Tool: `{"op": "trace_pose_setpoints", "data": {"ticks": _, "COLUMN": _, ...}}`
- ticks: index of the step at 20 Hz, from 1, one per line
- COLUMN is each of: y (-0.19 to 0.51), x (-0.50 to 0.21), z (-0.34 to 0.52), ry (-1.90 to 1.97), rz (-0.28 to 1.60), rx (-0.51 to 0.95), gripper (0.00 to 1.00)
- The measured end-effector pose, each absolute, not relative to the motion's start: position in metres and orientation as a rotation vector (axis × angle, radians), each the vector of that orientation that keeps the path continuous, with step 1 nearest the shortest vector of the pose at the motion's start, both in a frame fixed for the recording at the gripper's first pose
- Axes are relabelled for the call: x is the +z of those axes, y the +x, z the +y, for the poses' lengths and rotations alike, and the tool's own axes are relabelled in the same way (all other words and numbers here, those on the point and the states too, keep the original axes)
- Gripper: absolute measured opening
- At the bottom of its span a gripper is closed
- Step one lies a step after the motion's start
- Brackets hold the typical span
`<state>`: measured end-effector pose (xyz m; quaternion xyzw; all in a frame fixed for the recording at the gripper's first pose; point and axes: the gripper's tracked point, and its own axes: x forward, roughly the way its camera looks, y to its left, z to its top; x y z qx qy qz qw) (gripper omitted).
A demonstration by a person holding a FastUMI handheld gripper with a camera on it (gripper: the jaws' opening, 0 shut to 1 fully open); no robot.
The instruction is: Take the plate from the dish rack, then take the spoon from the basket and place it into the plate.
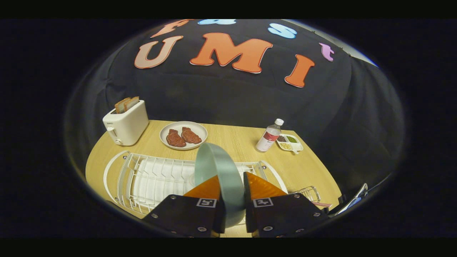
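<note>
Your fingers [231, 189] stand over the dish rack [157, 178]; behind the rack lies the meat plate [183, 135], toaster [125, 123] left, bottle [269, 135] right.

Light wooden tabletop [246, 137] against black cloth wall. White plastic two-slot toaster [125, 124] at far left corner, two brown toast slices [126, 104] sticking up out of slots. Just right of it, round white plate with two reddish-brown meat pieces [183, 135]. Further right, clear plastic bottle with white cap and red label [269, 136], upright. Touching or just beside it, small white divided dish of dark, green and yellow condiments [289, 142].
</note>
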<state>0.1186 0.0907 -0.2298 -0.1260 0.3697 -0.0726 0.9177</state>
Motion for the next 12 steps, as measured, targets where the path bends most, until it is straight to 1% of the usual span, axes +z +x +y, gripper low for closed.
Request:
{"op": "trace_pose_setpoints", "data": {"ticks": 5, "y": 0.11, "x": -0.205, "z": 0.078, "ry": -0.151, "rz": 0.73, "rx": -0.17, "gripper": 0.22}}
{"op": "trace_pose_setpoints", "data": {"ticks": 12, "y": 0.076, "x": -0.174, "z": 0.053, "ry": 0.062, "rz": 0.727, "rx": -0.162, "gripper": 0.23}}
